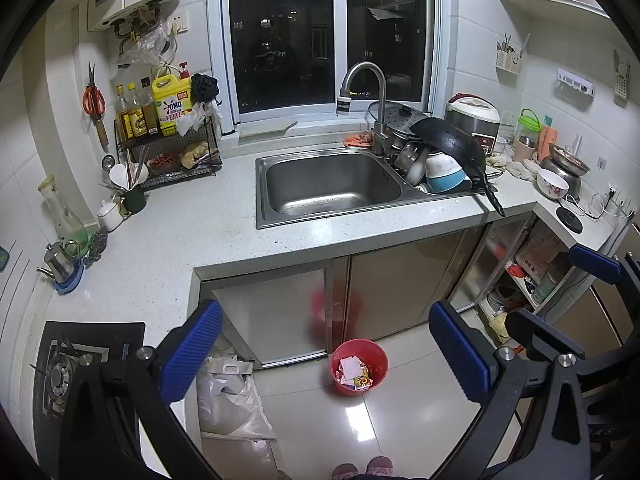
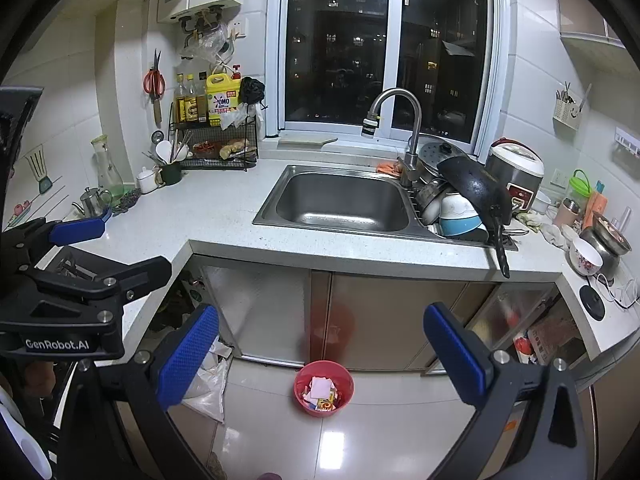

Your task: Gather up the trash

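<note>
A red trash bin (image 1: 359,366) stands on the tiled floor in front of the sink cabinet, holding paper scraps and wrappers; it also shows in the right wrist view (image 2: 324,389). My left gripper (image 1: 326,352) is open and empty, held high above the floor and bin. My right gripper (image 2: 320,354) is open and empty, also held above the bin. The left gripper shows at the left edge of the right wrist view (image 2: 92,240), and the right gripper at the right edge of the left wrist view (image 1: 592,268).
A white L-shaped counter (image 1: 192,232) holds a steel sink (image 1: 332,184), stacked dishes and a black pan (image 1: 452,148), a rice cooker (image 1: 476,118), a bottle rack (image 1: 168,136) and a gas stove (image 1: 68,368). A plastic bag (image 1: 232,396) lies on the floor. An open cabinet (image 1: 524,280) is at right.
</note>
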Tool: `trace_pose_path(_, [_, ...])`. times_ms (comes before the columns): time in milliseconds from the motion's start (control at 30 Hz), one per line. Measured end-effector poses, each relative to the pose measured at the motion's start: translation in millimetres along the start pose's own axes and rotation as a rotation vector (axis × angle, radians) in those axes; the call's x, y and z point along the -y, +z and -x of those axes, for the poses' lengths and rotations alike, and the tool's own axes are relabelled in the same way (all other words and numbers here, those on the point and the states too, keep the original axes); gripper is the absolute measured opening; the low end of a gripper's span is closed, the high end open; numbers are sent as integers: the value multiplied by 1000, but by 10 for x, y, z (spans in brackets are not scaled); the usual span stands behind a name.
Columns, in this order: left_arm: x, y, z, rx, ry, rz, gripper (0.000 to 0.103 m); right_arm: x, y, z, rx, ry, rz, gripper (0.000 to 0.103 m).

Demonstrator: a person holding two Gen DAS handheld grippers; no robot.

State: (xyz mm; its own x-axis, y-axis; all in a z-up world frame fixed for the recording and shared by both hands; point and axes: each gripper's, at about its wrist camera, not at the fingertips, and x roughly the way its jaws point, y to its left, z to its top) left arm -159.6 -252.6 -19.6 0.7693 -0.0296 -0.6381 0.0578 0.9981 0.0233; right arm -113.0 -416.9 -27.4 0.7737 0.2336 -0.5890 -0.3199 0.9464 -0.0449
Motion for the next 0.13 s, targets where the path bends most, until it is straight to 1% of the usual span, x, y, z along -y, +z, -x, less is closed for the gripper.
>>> trace_pose_path(133, [-19,20,-24,-2,-1,-3,102,6,13,-3,0,1,-1,102])
